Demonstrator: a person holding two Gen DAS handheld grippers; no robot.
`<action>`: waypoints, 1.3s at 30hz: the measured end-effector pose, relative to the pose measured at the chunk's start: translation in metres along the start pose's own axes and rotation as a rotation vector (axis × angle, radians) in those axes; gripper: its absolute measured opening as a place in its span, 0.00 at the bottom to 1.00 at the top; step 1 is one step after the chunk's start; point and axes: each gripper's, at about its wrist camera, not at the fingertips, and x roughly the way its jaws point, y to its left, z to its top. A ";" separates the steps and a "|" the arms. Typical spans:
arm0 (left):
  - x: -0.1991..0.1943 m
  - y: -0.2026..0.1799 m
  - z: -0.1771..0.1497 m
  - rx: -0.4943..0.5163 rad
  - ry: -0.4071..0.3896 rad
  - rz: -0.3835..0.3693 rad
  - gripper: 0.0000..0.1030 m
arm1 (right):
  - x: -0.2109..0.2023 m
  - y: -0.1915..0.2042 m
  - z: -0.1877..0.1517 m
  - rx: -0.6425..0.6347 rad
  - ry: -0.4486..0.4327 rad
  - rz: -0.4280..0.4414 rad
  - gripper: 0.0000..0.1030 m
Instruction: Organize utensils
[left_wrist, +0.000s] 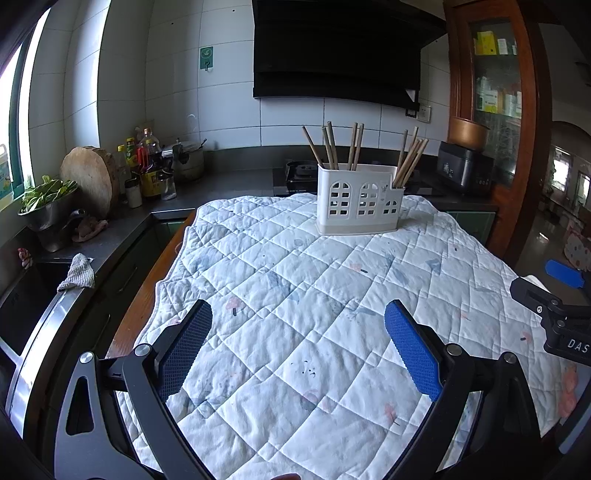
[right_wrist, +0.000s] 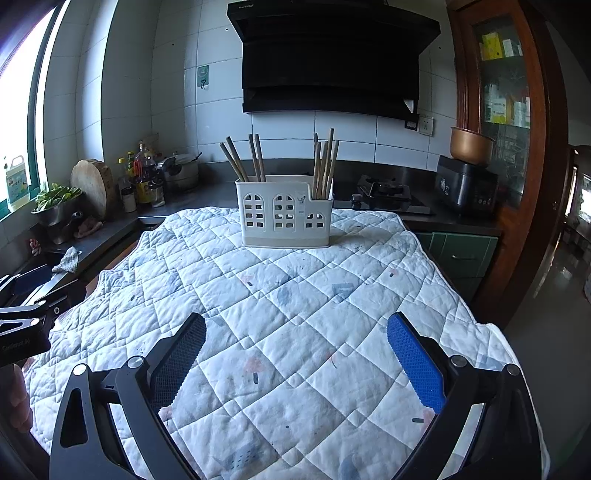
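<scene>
We hold the left gripper (left_wrist: 298, 314) low over the quilted cloth (left_wrist: 295, 295), its two blue-padded fingers (left_wrist: 412, 350) spread wide apart with only cloth showing between them. The right gripper (right_wrist: 296, 325) sits the same way, jaws wide and holding nothing, hovering over the near part of the same cloth. The white holder (left_wrist: 358, 199) stands upright at the far end of the cloth, well apart from both grippers and straight ahead of them; from the left wrist it lies a little right of centre, and from the right wrist it (right_wrist: 284, 210) lies slightly left of centre. The chopsticks (left_wrist: 332, 146) stand in it, leaning in loose bunches: several in the left compartment, a tighter bunch (right_wrist: 324, 164) in the small right-hand compartment. We cannot tell exactly how many there are. At the right edge of the left wrist view we see part of the other gripper over the cloth's side. Behind the holder runs a dark counter (right_wrist: 207, 192) with a stove (right_wrist: 384, 192), and bottles (left_wrist: 147, 162) stand beside a round chopping board (left_wrist: 90, 179) at the left.
</scene>
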 end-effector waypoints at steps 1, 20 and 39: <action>0.000 0.000 0.000 0.000 -0.002 -0.002 0.91 | 0.000 0.000 0.000 0.001 -0.001 -0.001 0.92; -0.001 -0.004 0.000 -0.002 -0.016 -0.017 0.91 | -0.006 -0.001 0.005 0.002 -0.025 0.007 0.92; -0.001 -0.008 -0.001 0.005 -0.015 -0.019 0.91 | -0.006 0.001 0.006 0.001 -0.027 0.012 0.92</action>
